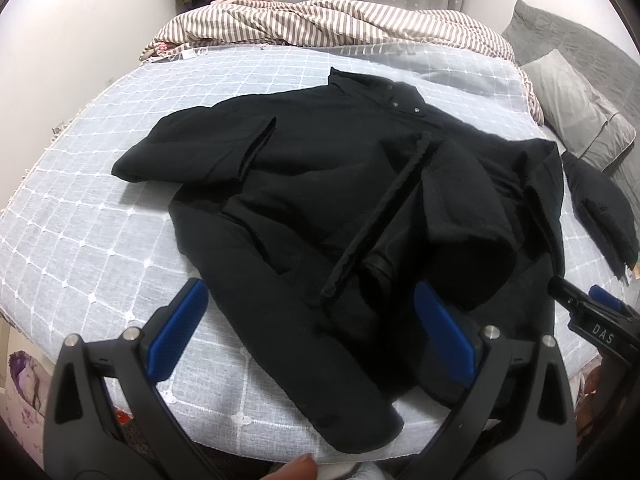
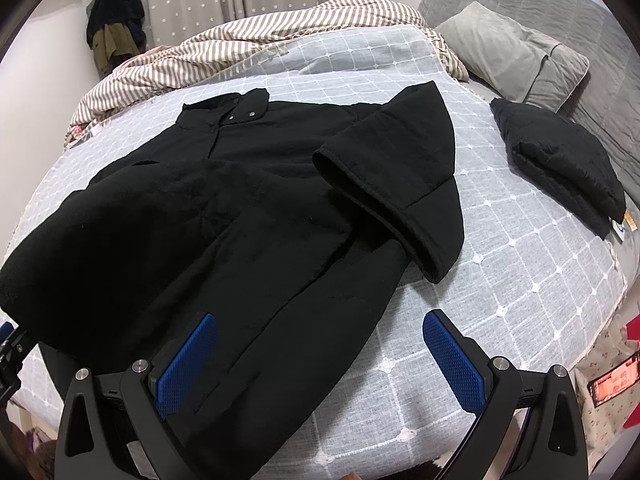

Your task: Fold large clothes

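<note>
A large black coat (image 1: 328, 184) lies spread on the bed, collar toward the far side, both sleeves folded in over the body. It also shows in the right wrist view (image 2: 240, 216). My left gripper (image 1: 312, 316) is open and empty, just above the coat's near hem. My right gripper (image 2: 320, 348) is open and empty over the hem's right edge; its tip shows in the left wrist view (image 1: 592, 308).
The bed has a pale blue checked cover (image 1: 80, 208). A striped quilt (image 1: 320, 24) is bunched at the far side. Grey pillows (image 2: 512, 48) lie at the right. A folded black garment (image 2: 560, 160) lies beside them. Clothes (image 2: 116, 28) hang by the wall.
</note>
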Demonstrator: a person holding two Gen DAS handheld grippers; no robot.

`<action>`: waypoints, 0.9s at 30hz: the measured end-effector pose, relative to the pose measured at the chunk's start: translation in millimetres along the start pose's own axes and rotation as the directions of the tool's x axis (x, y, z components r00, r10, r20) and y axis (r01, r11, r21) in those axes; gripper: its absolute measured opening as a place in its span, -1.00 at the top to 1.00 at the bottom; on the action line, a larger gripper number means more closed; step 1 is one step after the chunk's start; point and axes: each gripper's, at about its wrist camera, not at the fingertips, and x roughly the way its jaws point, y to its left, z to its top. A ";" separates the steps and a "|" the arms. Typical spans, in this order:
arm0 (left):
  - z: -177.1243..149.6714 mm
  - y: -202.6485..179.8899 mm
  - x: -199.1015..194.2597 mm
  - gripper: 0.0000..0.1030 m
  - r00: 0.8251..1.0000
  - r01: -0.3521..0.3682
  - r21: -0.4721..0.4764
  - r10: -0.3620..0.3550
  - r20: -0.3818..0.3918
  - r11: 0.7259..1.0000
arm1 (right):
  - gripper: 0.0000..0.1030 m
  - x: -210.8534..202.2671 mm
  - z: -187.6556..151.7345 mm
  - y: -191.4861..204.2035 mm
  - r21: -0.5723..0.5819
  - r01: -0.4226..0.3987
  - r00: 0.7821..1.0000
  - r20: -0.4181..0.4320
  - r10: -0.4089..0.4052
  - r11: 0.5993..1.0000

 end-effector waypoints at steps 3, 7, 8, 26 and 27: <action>3.9 6.7 -1.5 -0.99 1.000 -0.001 -0.023 0.002 0.009 1.000 | -1.00 -1.5 2.2 -0.1 0.004 -0.006 1.000 0.004 0.006 1.000; 12.0 10.9 -1.7 -0.99 1.000 -0.011 -0.032 0.011 0.006 0.999 | -1.00 -4.8 9.8 1.2 -0.001 -0.009 1.000 0.002 0.009 1.000; 14.4 11.0 -2.4 -0.99 1.000 -0.017 -0.027 0.018 0.008 0.999 | -1.00 -5.4 12.4 1.8 -0.005 -0.013 1.000 -0.004 0.013 1.000; 97.0 19.4 23.8 -0.99 0.979 0.201 0.088 -0.198 -0.045 0.976 | -1.00 -0.9 93.9 -17.3 -0.096 -0.222 0.975 -0.036 0.219 0.970; 107.1 17.8 30.8 -0.99 0.978 0.206 0.134 -0.199 -0.065 0.969 | -1.00 0.7 98.5 -18.1 -0.109 -0.238 0.971 -0.031 0.236 0.965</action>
